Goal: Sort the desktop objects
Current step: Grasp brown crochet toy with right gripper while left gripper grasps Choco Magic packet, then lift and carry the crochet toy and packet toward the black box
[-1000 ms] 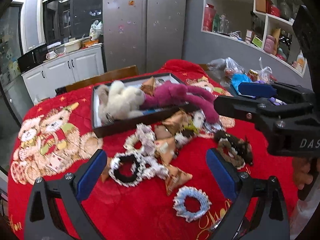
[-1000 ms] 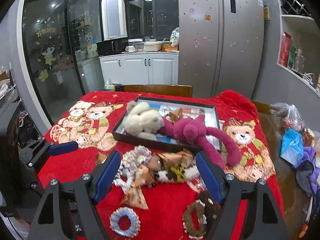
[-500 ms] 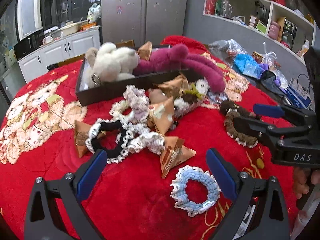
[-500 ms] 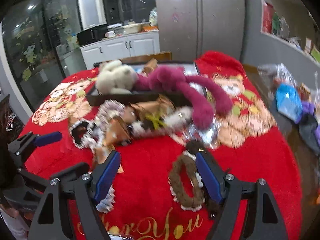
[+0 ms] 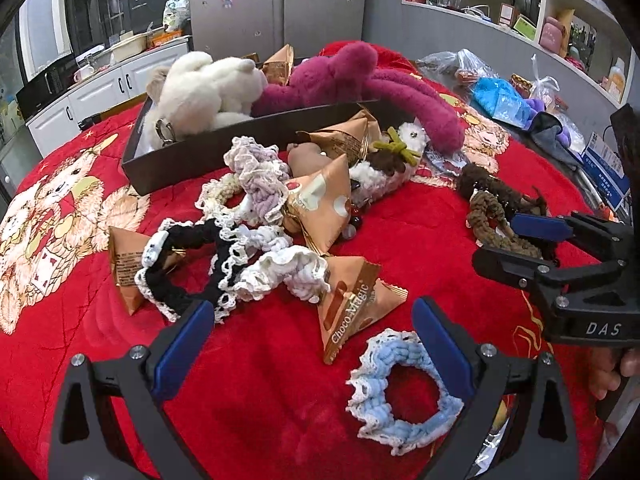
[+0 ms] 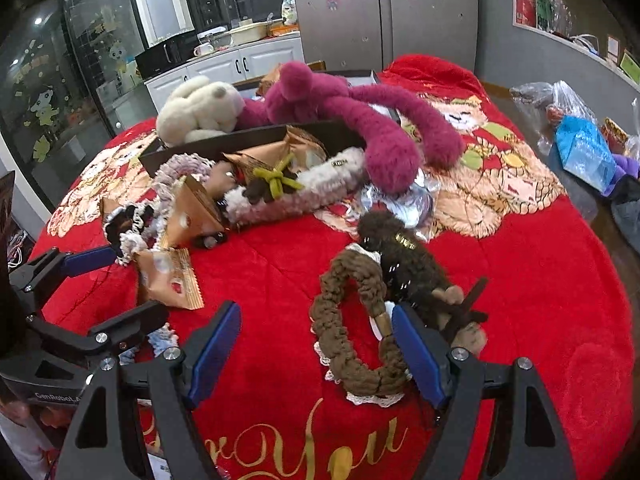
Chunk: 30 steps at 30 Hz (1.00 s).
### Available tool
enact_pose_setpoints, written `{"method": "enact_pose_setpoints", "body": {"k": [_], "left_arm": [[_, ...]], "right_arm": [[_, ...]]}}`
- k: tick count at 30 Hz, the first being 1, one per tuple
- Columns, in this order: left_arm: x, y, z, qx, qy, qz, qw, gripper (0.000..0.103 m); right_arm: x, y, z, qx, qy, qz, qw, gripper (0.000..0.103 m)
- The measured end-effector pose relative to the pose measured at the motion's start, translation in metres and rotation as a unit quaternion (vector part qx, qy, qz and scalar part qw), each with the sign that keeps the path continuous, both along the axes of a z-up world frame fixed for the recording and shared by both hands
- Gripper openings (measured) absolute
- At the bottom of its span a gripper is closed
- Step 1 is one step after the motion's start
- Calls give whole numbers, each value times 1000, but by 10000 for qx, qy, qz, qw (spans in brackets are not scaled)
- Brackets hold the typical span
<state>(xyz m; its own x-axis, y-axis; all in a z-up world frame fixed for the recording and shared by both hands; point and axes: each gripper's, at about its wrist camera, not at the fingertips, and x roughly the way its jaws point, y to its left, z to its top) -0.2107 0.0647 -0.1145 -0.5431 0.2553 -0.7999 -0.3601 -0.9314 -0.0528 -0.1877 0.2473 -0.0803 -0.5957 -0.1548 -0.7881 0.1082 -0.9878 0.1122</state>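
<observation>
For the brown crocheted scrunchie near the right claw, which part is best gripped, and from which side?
Probably the near arc of the brown scrunchie, taken from above. It lies flat on the red blanket, and its far side touches the dark brown plush piece. The right claw is open, already straddling that near arc.

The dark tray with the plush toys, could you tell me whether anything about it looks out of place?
Yes. The magenta plush toy is only partly in the dark tray: its long limbs drape over the front wall onto the red blanket. The cream plush toy sits inside.
</observation>
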Motion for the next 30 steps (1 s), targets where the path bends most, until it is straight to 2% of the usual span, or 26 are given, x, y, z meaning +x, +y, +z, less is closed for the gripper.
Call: {"method": "enact_pose_setpoints", "body": {"k": [15,16,17,19,21,22,25,27,30], "left_arm": [[-8,6,-13,-198,-66,-16,9998,100],[-8,6,-13,-194,-75,-20,9998,97],[-8,7,-13,-192,-89,-36,9998,93],[-6,7,-14,-223,-72,-38,9997,82],[-4,8,-12,-171,-42,-96,9998,69],[-3,8,-11,-185,-22,-76,9998,57],[-2,6,-10,-158,12,-31,9999,39],[-2,3,-9,-96,-7,-3,10000,37],[-2,0,-9,-51,-14,14,10000,35]], "right_arm": [[-1,0,-11,299,119,17,9995,80],[0,-1,-11,335,120,28,9994,75],[0,-2,-12,378,115,23,9992,61],[0,-1,-15,449,51,-48,9990,44],[0,5,-15,297,29,-107,9995,37],[0,7,-15,246,22,-121,9996,32],[0,12,-15,207,32,-203,9996,22],[0,15,-15,174,49,-252,9995,17],[0,17,-15,108,57,-292,9995,16]]}}
